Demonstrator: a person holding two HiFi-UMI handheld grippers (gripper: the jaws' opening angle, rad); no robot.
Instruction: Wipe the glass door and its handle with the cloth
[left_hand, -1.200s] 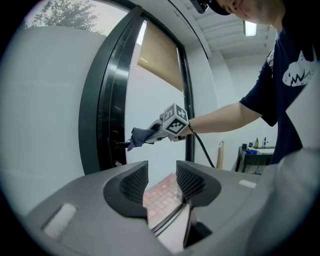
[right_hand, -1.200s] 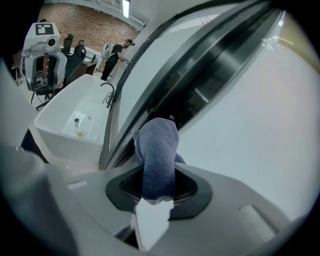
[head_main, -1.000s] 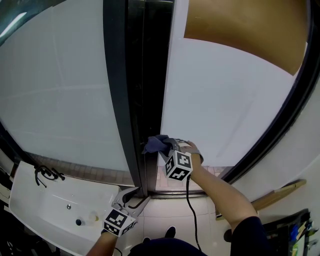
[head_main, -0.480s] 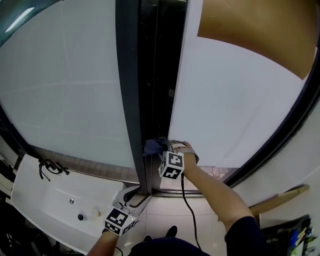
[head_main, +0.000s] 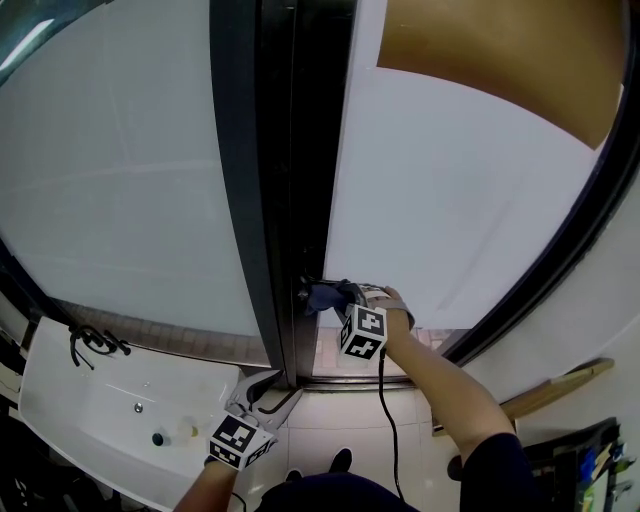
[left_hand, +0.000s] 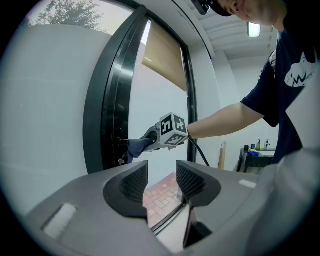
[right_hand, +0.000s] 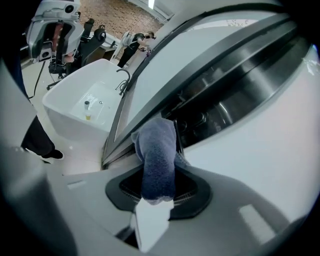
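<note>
- The blue cloth (right_hand: 157, 155) is squeezed between the jaws of the right gripper (right_hand: 157, 192). The jaws are closed tight on it.
- The cloth sticks out past the jaw tips. Its front end is pressed on the dark frame (head_main: 290, 200) at the edge of the glass door (head_main: 470, 200).
- Small metal parts sit on that dark edge right by the cloth. I cannot tell if the cloth touches the handle.
- The right arm (head_main: 440, 385) reaches far forward and is nearly straight. The hand holds the gripper out at the door edge, low on the door.
- The cloth is rolled into a long lump. Its long side runs the same way as the gripper, straight at the door edge.
- In the left gripper view the cloth lies about flat and points left, toward the frame.
- The left gripper (head_main: 268, 385) is held low and close to the body. It points at the bottom of the door.
- Its jaws are apart and nothing is between them.
- A white sink (head_main: 100, 390) is on the left, below the big pane.
</note>
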